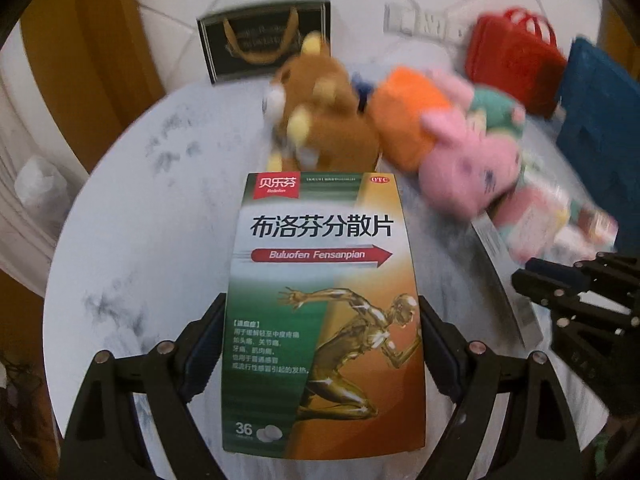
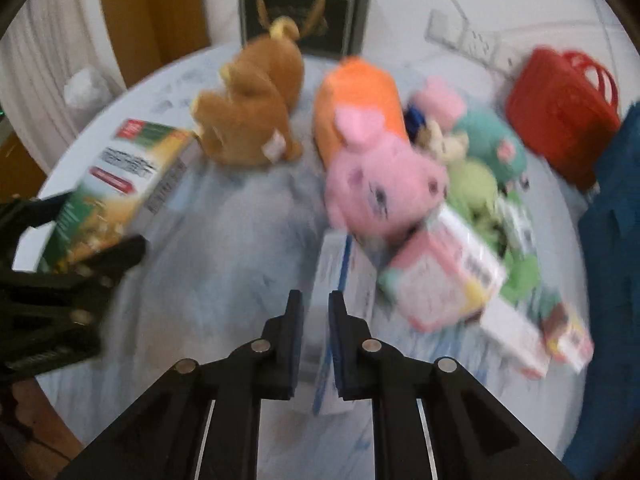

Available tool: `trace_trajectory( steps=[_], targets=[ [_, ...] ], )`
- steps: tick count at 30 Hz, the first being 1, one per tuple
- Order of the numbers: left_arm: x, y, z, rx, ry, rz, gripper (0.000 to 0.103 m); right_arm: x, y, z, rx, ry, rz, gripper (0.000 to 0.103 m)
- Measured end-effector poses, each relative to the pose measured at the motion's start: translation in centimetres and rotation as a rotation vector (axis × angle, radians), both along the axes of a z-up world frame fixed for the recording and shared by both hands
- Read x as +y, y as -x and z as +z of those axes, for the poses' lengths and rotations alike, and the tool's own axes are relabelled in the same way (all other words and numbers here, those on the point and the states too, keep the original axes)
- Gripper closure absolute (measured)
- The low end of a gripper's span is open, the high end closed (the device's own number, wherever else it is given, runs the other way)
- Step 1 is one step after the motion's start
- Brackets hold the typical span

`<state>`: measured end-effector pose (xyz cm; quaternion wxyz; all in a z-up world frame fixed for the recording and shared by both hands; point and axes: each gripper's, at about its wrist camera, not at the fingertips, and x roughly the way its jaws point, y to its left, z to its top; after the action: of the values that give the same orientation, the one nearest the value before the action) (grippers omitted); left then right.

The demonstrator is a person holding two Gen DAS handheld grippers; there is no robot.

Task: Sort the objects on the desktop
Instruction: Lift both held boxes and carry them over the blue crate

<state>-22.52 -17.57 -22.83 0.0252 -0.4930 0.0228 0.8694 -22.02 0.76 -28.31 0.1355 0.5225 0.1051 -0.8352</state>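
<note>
1. Left gripper point(image 1: 322, 344): two matte black fingers, each a triangulated frame of flat struts with open cut-outs.
2. Round silver pivot pins sit on the upper face of each finger, two per side, behind the pads.
3. Inner pads point(image 1: 202, 354): dark blue, ribbed strips lining the inward face of each finger tip.
4. Right gripper point(image 2: 314, 340): the same black frame, the same paired silver pins, and slim, straight-edged tips.
5. Thin pale slots run lengthwise along the struts behind the right gripper's pins.
6. Its pads point(image 2: 340, 344) show the same dark blue lining.
</note>
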Motion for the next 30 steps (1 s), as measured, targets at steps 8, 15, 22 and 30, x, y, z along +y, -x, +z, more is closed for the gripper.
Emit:
trace_trajectory(
  steps=[8, 15, 22, 30],
  targets=[
    [-1.5, 0.4, -5.1, -0.083, -0.037, 0.05, 0.016, 1.4, -0.1, -3.6, -0.069, 0.023, -0.04, 0.032],
    [0.5, 1.1, -4.9, -0.044, 0.011, 0.025, 0.016, 0.6, 3.2, -5.7, -0.099, 0.041, -0.054, 0.02],
    [0.8, 1.6, -4.7, -0.044, 0.026, 0.012, 0.016, -1.2, 4.8, -7.6, -0.112, -0.022, -0.031, 0.015],
    [1.3, 0.7, 0.6, 0.075, 0.014, -0.02, 0.016, -0.7, 2.8, -1.5, 0.031, 0.026, -0.061, 0.03]
  ],
)
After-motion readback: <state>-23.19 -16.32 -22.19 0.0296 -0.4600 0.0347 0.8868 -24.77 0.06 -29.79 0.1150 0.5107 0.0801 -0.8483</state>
